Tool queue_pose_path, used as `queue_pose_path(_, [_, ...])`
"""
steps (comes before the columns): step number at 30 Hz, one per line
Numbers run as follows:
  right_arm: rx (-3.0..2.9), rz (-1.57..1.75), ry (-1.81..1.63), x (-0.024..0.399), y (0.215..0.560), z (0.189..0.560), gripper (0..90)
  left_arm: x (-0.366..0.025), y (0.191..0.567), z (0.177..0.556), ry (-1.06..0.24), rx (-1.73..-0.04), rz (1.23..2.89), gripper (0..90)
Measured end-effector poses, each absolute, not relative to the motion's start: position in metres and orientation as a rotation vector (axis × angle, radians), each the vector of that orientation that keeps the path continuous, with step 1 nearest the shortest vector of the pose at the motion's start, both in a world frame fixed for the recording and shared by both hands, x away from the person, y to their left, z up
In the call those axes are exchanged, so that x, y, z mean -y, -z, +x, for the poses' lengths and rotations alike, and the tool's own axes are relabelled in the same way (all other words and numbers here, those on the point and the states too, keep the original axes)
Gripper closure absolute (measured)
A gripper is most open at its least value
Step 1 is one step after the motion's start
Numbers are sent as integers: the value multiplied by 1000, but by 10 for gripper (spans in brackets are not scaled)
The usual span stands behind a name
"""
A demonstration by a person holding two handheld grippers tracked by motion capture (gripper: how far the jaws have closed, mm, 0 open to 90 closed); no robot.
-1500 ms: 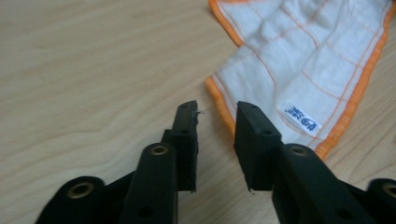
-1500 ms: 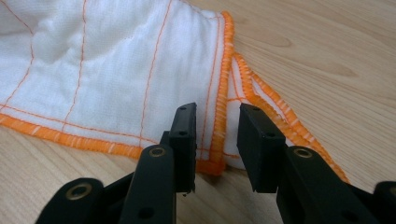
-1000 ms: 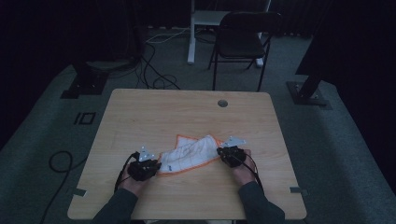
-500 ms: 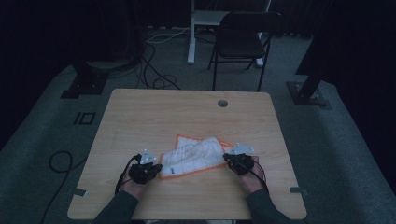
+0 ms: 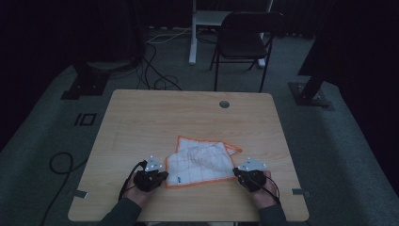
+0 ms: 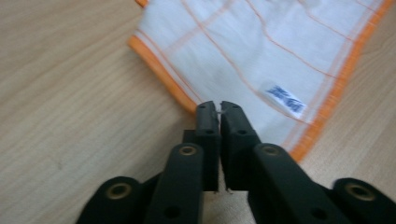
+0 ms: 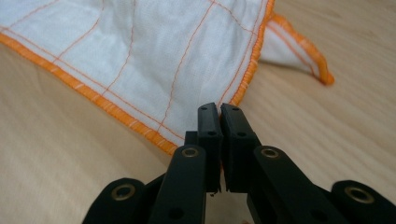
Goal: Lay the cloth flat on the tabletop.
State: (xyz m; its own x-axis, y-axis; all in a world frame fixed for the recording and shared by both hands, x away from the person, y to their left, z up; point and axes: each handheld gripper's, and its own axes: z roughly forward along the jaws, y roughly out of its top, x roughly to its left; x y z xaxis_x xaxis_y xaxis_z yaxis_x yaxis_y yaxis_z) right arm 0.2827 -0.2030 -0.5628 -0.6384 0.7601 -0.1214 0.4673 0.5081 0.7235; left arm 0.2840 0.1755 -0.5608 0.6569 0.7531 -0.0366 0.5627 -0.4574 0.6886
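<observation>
Cloth [image 5: 200,162] lies on the table [image 5: 141,122] near our edge; we pinch its corners, left gripper [image 6: 218,105] having just eased slightly, right gripper [image 7: 218,108] clamped. Spreading looks underway; next we likely pull corners apart evenly.

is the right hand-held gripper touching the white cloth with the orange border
Touching. In the right gripper view the right hand-held gripper has its jaws shut on a corner of the white cloth with the orange border, the fabric rising taut from the tips.
</observation>
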Motion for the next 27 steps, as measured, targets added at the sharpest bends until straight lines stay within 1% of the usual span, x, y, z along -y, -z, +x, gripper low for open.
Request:
queue_pose_path(6, [-2332,1024,-918,211,566,274,872,-178,547,299,-419,-1030,2144,805])
queue_pose_path(12, [-2323,1045,-929,213,566,272,872,-168,534,334,-488,-1008,2114,747])
queue_pose_path(15, [-2322,1050,-930,213,566,272,872,-165,534,343,-491,-1013,2103,747])
queue_pose_path(17, [-2325,1045,-928,214,567,272,872,-159,535,359,-505,-1007,2096,743])
queue_pose_path(20, [-2324,1050,-934,214,568,272,872,-154,538,376,-504,-1025,2093,709])
queue_pose_path(21, [-2324,1050,-934,214,568,272,872,-154,538,376,-504,-1025,2093,693])
queue_pose_path(22, [-2324,1058,-939,214,568,272,872,-149,543,390,-506,-1048,2111,688])
queue_pose_path(24, [-2324,1059,-940,214,568,272,872,-146,547,397,-507,-1057,2116,686])
queue_pose_path(25, [-2323,1059,-942,214,568,272,872,-141,550,405,-511,-1072,2120,652])
queue_pose_path(26, [-2323,1059,-942,214,568,272,872,-141,550,405,-511,-1072,2120,633])
queue_pose_path(27, [-2323,1058,-941,214,569,272,872,-141,550,405,-511,-1072,2120,633])
